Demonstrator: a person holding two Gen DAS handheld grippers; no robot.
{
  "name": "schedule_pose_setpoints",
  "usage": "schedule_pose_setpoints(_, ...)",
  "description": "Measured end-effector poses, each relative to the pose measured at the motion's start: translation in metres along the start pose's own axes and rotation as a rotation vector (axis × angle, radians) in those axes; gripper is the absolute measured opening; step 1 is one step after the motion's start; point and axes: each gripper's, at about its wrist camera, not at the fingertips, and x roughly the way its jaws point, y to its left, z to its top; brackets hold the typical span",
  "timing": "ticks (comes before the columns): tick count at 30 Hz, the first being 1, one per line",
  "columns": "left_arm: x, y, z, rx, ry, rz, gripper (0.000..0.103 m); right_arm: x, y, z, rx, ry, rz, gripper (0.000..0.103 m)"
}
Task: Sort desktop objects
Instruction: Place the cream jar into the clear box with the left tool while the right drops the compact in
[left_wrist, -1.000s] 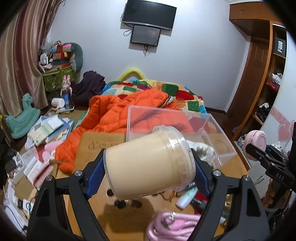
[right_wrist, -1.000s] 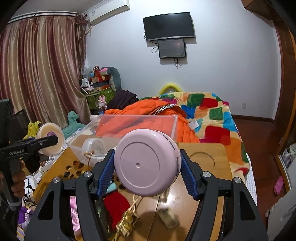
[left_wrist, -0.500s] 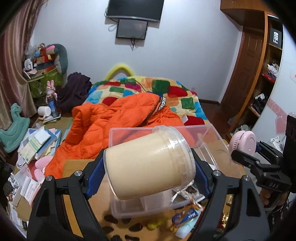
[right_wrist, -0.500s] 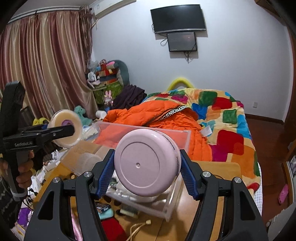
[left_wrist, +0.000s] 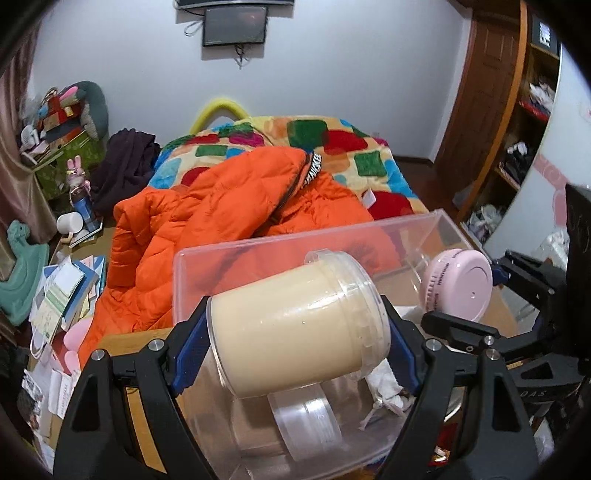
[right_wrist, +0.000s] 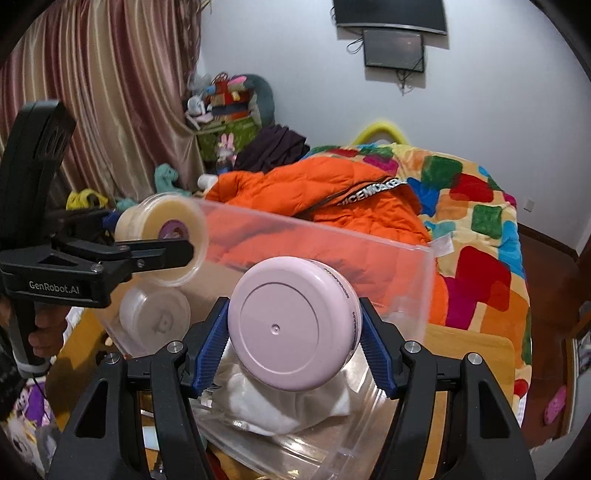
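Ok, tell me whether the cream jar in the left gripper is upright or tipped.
Tipped. The cream jar lies nearly on its side between the left gripper's blue pads, its clear lid end pointing right, above the clear plastic bin.

The cream jar (left_wrist: 299, 325) hides most of the clear bin (left_wrist: 258, 251) floor behind it in the left wrist view. The pink round case (right_wrist: 293, 325) covers part of a white cloth (right_wrist: 266, 410) (its shape unclear). The wall screen (right_wrist: 388, 14) is cut off at the top edge.
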Motion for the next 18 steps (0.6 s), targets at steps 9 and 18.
schedule_pose_setpoints(9, 0.012, -0.006, -0.003, 0.036, 0.050, -0.006, 0.083, 0.018, 0.010, -0.003, -0.068, 0.081, -0.014, 0.063)
schedule_pose_setpoints(18, 0.028, -0.005, 0.001, 0.043, 0.102, 0.013, 0.083, 0.021, 0.014, -0.004, -0.094, 0.095, -0.036, 0.066)
